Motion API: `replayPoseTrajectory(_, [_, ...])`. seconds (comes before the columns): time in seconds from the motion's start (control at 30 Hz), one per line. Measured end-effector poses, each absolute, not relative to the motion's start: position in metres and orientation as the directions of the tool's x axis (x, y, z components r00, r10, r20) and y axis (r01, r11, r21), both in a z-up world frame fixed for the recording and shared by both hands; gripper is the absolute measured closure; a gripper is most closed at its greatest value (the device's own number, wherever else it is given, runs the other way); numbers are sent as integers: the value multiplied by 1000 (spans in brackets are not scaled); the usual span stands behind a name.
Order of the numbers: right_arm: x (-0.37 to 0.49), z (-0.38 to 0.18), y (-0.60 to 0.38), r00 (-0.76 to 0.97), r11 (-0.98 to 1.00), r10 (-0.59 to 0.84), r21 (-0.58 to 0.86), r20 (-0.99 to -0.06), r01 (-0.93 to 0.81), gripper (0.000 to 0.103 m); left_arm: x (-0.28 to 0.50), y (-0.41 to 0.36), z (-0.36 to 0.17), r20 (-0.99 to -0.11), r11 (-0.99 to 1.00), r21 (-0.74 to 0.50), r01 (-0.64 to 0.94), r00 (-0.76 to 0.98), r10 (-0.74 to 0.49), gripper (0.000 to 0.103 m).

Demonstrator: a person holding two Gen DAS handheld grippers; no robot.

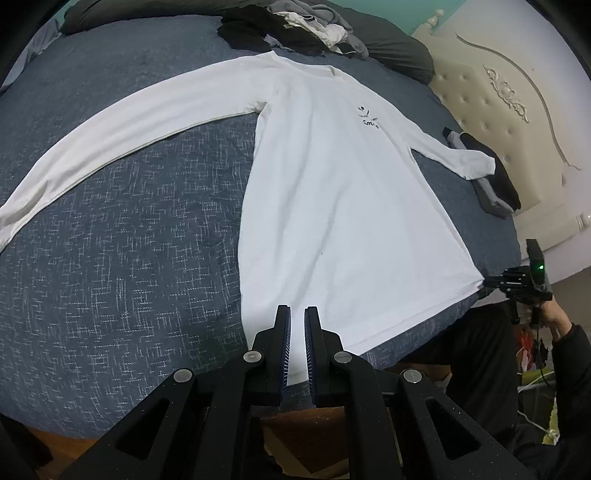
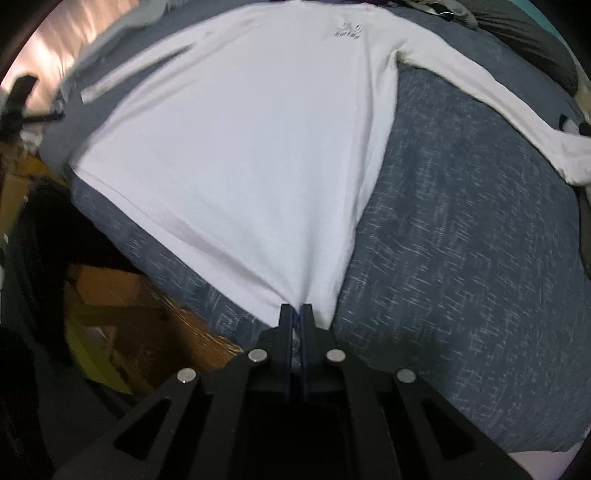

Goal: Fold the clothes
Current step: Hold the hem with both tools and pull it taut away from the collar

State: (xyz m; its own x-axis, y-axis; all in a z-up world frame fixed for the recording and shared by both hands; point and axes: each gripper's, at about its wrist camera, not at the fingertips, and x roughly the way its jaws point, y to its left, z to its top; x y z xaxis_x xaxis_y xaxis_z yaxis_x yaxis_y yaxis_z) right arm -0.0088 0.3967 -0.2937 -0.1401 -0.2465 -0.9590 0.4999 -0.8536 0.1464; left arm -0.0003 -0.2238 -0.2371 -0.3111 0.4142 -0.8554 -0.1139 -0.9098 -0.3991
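I have the shirt (image 1: 332, 192) laid flat, front up, on the blue bed (image 1: 129, 240), collar away from me, both sleeves spread out to the sides and the hem along the near edge. My right gripper (image 2: 296, 307) is pinched on the hem corner on its side; the cloth fans out taut from between its fingers (image 2: 285, 321), and the left view shows it at that corner too. My left gripper (image 1: 297, 308) hangs over the hem nearer the other corner, its jaws a narrow slit apart with nothing between them that I can see, so I judge that side is not yet gripped. To do this step well, I would slide the left across to the very corner of the hem, bring the fingers down flat so both layers go in, and close fully before lifting. Then I'd raise both corners level, keep the hem straight between them, and carry it up toward the collar without dragging the body askew. The risks as I see them: catching only the top layer, or lifting the right side early so the shirt skews. The left sleeve reaches far out, the right sleeve's cuff lies against dark socks (image 1: 491, 177), and a clothes pile (image 1: 295, 26) sits beyond the collar; I'd keep clear of both.
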Motion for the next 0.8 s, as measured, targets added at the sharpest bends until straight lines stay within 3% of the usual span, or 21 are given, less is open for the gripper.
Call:
replayPoseTrajectory(0.63, [-13, -283, 408, -80, -872, -289, 227, -954, 434, 99, -5, -225, -237, -853, -910, -402, -101, -319, 412, 95])
replayPoseTrajectory(0.73, [-27, -270, 420, -140, -885, -346, 273, -928, 377, 90, -9, -226, -241, -851, -908, -409, -88, -323, 414, 89])
replayPoseTrajectory(0.8, [-36, -268, 421, -176, -895, -364, 291, -915, 340, 79, -14, -225, -243, -850, -908, -412, -77, -326, 413, 88])
